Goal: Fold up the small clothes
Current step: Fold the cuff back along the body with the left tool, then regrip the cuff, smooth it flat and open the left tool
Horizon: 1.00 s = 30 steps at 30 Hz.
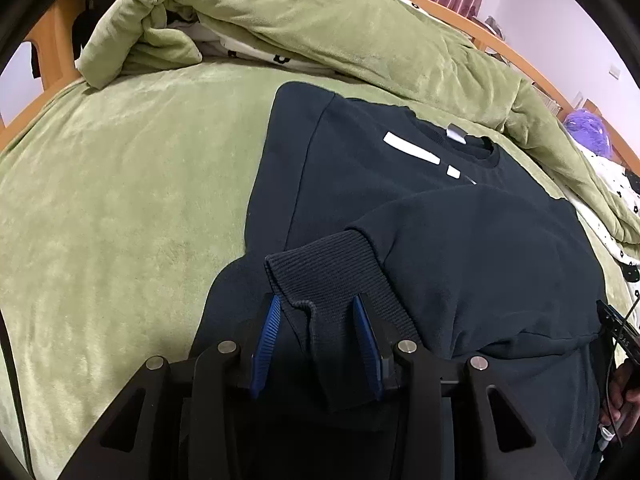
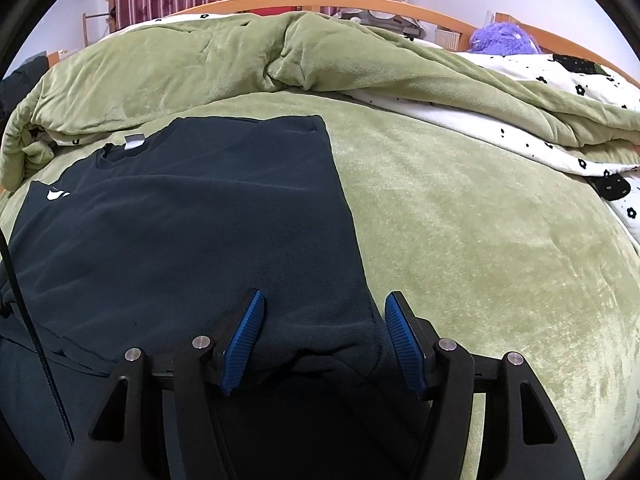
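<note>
A dark navy sweatshirt (image 1: 360, 184) with white marks on the chest lies flat on the green bed cover; it also shows in the right wrist view (image 2: 192, 224). One sleeve is folded across the body, and its ribbed cuff (image 1: 332, 272) lies between the blue pads of my left gripper (image 1: 316, 306), whose jaws stand apart around it. My right gripper (image 2: 322, 306) is open over the sweatshirt's right edge near the hem, with cloth lying between its pads.
A bunched green quilt (image 2: 280, 56) with white flowered lining lies along the far side of the bed. A wooden bed frame (image 2: 320, 0) runs behind it. A purple plush toy (image 2: 500, 40) sits at the far right. Flat green cover (image 2: 480, 240) extends right of the sweatshirt.
</note>
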Motion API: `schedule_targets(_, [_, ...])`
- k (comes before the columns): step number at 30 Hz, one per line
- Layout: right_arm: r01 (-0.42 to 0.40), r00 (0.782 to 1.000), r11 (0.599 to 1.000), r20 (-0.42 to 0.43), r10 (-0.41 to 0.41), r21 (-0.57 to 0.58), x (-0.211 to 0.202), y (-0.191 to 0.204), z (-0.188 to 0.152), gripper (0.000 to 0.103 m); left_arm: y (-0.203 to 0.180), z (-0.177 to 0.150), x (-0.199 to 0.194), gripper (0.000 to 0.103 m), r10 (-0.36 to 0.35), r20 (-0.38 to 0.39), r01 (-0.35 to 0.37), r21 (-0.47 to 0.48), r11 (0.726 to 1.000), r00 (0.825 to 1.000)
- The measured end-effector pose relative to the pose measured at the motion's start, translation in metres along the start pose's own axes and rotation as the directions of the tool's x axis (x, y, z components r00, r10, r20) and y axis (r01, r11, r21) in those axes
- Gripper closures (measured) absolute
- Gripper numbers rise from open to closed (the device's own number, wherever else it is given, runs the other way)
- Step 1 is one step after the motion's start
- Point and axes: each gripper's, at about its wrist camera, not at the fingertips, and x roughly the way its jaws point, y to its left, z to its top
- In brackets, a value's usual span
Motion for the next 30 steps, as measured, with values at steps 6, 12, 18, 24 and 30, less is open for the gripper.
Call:
schedule_targets(6, [0.000, 1.000, 1.000, 0.015, 0.000, -0.011, -0.003, 0.000, 0.002, 0.041, 0.002, 0.004, -0.016, 0.098, 0.058, 0.118, -0.061, 0.020, 0.998, 0.991])
schedule_targets(12, [-0.003, 1.000, 1.000, 0.030, 0.004, -0.017, -0.005, 0.002, 0.002, 0.041, 0.013, 0.014, -0.022, 0.099, 0.095, 0.159, -0.096, -0.002, 0.995, 0.983])
schedule_targets(18, [-0.008, 1.000, 1.000, 0.016, 0.008, -0.004, 0.001, 0.000, -0.002, 0.041, 0.007, 0.006, -0.008, 0.098, 0.115, 0.104, -0.119, 0.028, 0.993, 0.988])
schedule_targets(24, [0.016, 0.999, 1.000, 0.038, -0.016, -0.006, 0.002, 0.004, -0.008, 0.040, 0.002, 0.000, -0.005, 0.092, 0.152, 0.107, -0.158, 0.048, 0.986, 0.983])
schedule_targets(30, [0.018, 0.999, 1.000, 0.050, -0.018, -0.005, 0.002, 0.004, -0.009, 0.040, -0.001, -0.004, -0.006, 0.087, 0.180, 0.124, -0.189, 0.060, 0.980, 0.976])
